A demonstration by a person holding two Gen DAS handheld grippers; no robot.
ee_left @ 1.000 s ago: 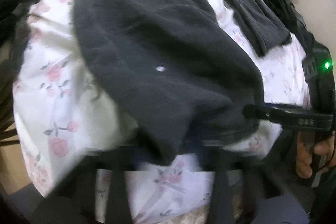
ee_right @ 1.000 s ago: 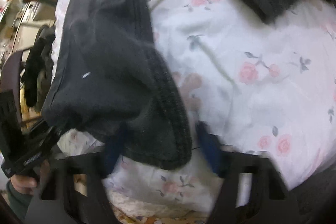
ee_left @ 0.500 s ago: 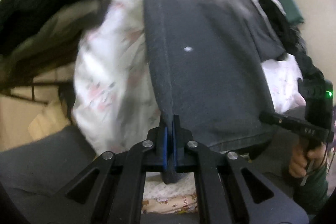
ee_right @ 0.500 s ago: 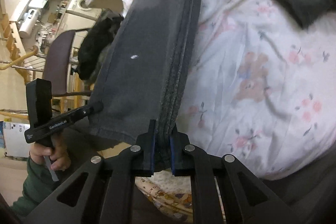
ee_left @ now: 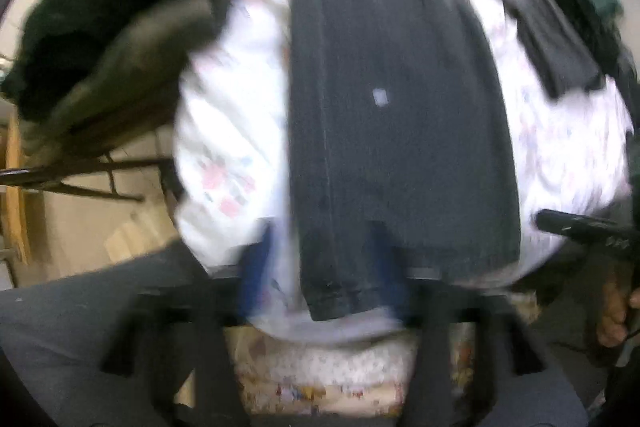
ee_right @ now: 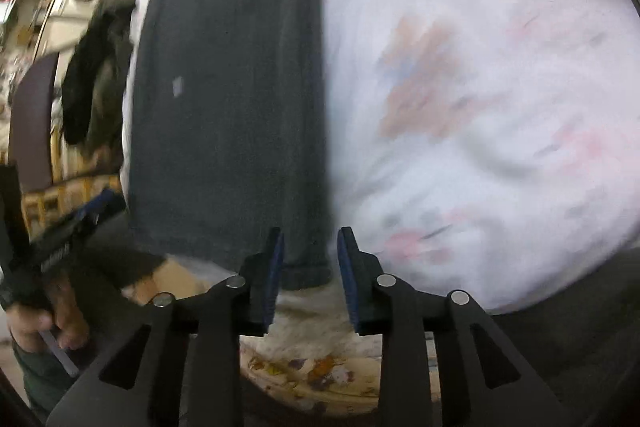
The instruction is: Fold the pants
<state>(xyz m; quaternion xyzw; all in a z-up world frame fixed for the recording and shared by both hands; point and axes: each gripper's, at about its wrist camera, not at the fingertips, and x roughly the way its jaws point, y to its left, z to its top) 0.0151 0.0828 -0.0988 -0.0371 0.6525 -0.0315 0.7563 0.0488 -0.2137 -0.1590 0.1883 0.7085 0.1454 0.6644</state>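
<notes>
left wrist view: pants laid long, hem just let go

the pants (ee_left: 396, 131) lie stretched lengthwise on the floral bed cover (ee_left: 228, 115), hem at the cover's near edge. the left tongs (ee_left: 324, 267) have just been opening and straddle the hem's left corner without pressing it. the right tongs (ee_right: 310, 263) have just been opening too, the hem's right corner loose between them. judging by this, the lengthwise fold looks done; the crosswise folds remain.
</notes>
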